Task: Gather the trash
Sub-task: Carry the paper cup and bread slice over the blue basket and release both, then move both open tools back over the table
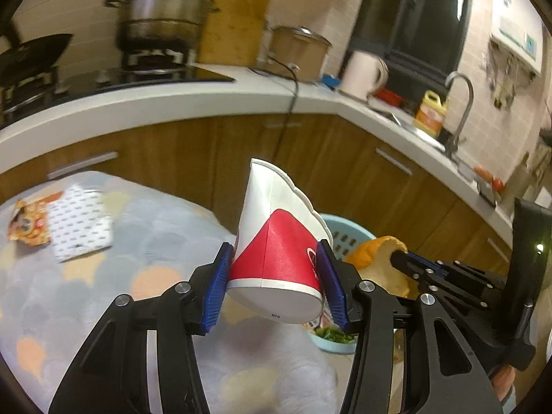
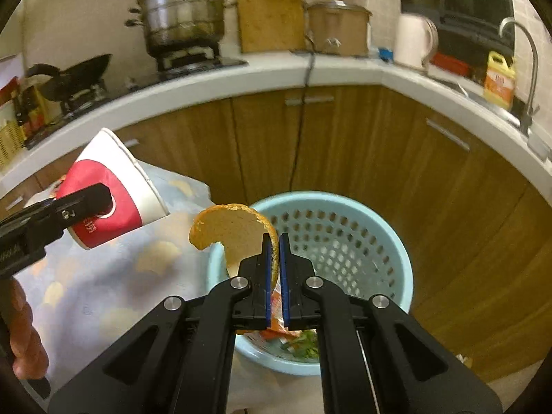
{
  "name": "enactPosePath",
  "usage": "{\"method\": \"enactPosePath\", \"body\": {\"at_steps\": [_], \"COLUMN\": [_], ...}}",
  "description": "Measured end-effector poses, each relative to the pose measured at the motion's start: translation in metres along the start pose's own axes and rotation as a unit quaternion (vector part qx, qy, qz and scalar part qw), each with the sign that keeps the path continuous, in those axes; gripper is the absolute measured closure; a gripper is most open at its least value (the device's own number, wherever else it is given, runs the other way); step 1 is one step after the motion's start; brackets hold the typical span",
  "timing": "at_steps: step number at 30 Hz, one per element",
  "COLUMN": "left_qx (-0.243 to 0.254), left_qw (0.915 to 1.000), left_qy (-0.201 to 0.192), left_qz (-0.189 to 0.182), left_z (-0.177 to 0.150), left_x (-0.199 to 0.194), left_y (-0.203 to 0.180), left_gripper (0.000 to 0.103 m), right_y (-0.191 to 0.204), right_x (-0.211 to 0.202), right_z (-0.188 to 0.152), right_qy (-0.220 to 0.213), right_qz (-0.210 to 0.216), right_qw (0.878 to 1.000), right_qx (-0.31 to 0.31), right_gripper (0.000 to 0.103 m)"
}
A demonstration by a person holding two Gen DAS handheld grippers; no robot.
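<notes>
Both hand-held grippers clamp trash: cup [image 1: 276, 248], bread [image 2: 234, 234].

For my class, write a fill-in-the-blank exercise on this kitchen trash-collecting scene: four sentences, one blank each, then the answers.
1. The left gripper is shut on a red and white paper ____.
2. The right gripper pinches a curved piece of orange ____.
3. The light blue perforated plastic basket stands on the ____.
4. The steel steamer pot sits on the ____.

Missing words: cup; peel; floor; stove.
</notes>
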State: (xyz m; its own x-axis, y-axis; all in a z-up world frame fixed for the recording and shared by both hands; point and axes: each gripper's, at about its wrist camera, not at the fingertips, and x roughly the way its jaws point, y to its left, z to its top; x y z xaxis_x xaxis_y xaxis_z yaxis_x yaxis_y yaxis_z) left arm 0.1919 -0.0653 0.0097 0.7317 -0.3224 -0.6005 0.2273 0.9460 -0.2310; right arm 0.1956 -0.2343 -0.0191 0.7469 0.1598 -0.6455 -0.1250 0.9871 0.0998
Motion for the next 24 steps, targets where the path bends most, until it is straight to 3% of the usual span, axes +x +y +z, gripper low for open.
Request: {"method": "enactPosePath", "body": {"at_steps": [7, 12, 17, 24], "left_qx": [0.024, 0.038, 0.034, 0.018], "left_qw": [0.9983, 0.9957, 0.9953, 0.9971], "left_qy": [0.044, 0.077, 0.084, 0.065], "left_qz": [-0.029, -0.033, -0.036, -0.035], "left_z": [0.006, 0.004, 0.0, 0.0], "left_x": [0.034, 0.052, 0.054, 0.034], "left_y": [-0.02, -0.028, -0.023, -0.011], "left_gripper": [0.056, 0.048, 0.047, 0.047], "right_y": [-0.021, -0.028, -0.034, -0.027], "right_x": [0.041, 0.058, 0.059, 0.043], "right_z": [-0.013, -0.021, -0.022, -0.015], "right_qy": [0.08, 0.125, 0.125, 0.098], "right_qz": [-0.009, 0.0, -0.004, 0.012], "right_qw": [0.997, 0.992, 0.992, 0.995], "right_qx": [0.013, 0.023, 0.027, 0.024], "right_gripper": [0.1, 0.092, 0.078, 0.077]}}
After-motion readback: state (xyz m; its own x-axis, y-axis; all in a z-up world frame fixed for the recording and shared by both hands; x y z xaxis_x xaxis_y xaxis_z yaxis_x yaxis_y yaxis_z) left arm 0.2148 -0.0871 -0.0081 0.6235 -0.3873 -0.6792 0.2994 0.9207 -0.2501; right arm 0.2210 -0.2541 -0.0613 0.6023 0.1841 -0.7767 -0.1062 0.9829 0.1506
